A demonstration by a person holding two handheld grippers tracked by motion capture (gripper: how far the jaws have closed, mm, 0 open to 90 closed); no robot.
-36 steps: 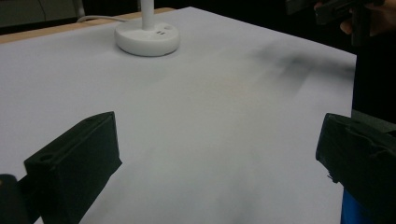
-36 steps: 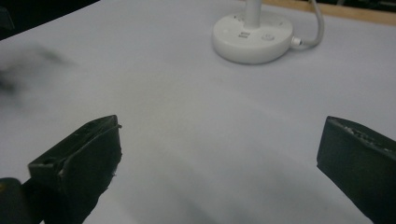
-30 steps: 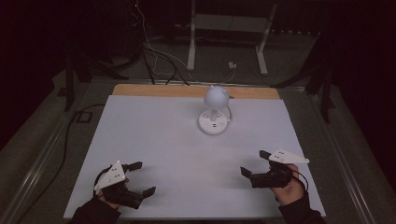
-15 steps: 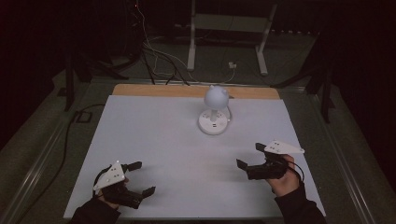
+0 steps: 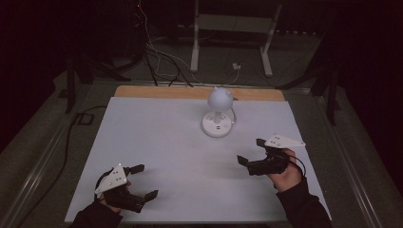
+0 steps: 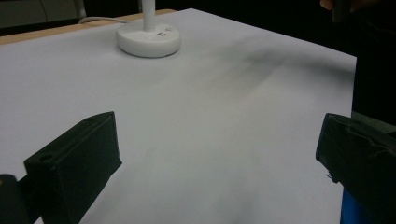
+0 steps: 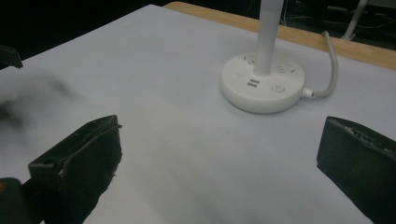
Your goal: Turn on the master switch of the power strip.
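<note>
White desk lamp point(image 5: 218, 113) standing toward the far middle of the counter point(image 5: 157, 142), round base flat on the white surface, globe-shaped head seen from the high view. Closer up in the right gripper view: sockets and a button on the base point(image 7: 262, 83), a white cord point(image 7: 328, 65) curving off its right side toward the wooden far edge (the head cut off above the stem). In the left gripper view, the same base point(image 6: 148, 39) far off at upper left, with a patch of blurred shadow across the sheet.

Left tongs point(image 5: 142, 181) low at the near left corner, jaws spread wide, holding nothing, well apart from the lamp. Right tongs point(image 5: 250, 152) at the near right, likewise wide open and empty, grey three-cornered plate on top, pointing inward toward the middle; nearer the lamp than the left pair, yet clear of it. Nothing lying between either pair and the lamp.

White sheet covering the counter, a strip of bare wood point(image 5: 190, 92) along the far edge. Beyond, a dim room: cables point(image 5: 157, 57) trailing on the floor, a white metal stand point(image 5: 233, 38) behind.
</note>
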